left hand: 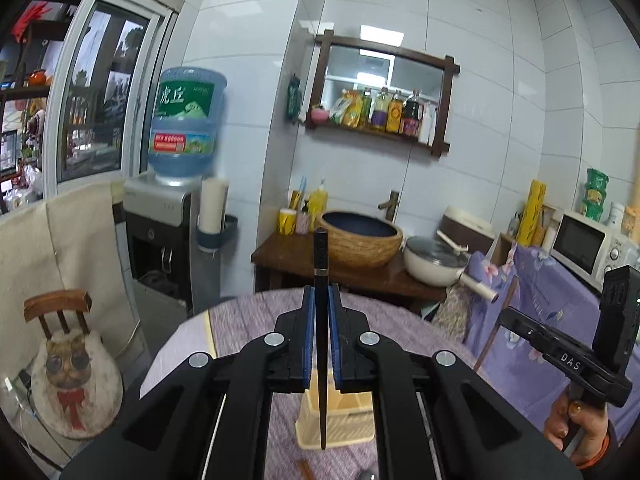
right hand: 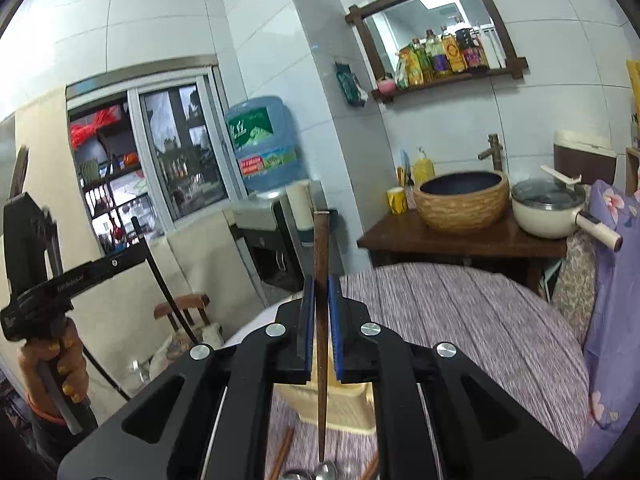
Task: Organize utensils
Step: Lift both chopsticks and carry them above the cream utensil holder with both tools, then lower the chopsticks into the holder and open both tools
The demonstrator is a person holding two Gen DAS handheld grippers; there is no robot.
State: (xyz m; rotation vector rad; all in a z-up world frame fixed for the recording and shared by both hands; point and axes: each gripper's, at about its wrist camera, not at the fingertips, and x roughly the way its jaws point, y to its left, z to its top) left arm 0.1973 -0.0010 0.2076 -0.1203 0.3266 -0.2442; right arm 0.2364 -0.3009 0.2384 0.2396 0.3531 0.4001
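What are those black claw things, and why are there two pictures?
They are tools, not robots: a person squeezes one hand-held gripper in each hand. A small camera rides on each, so one picture looks along the left hand-held gripper and the other along the right hand-held gripper. The left one pinches a black chopstick; the right one pinches a brown wooden chopstick. Below is a round table with a purple striped cloth, a cream plastic utensil holder, and more brown chopsticks.
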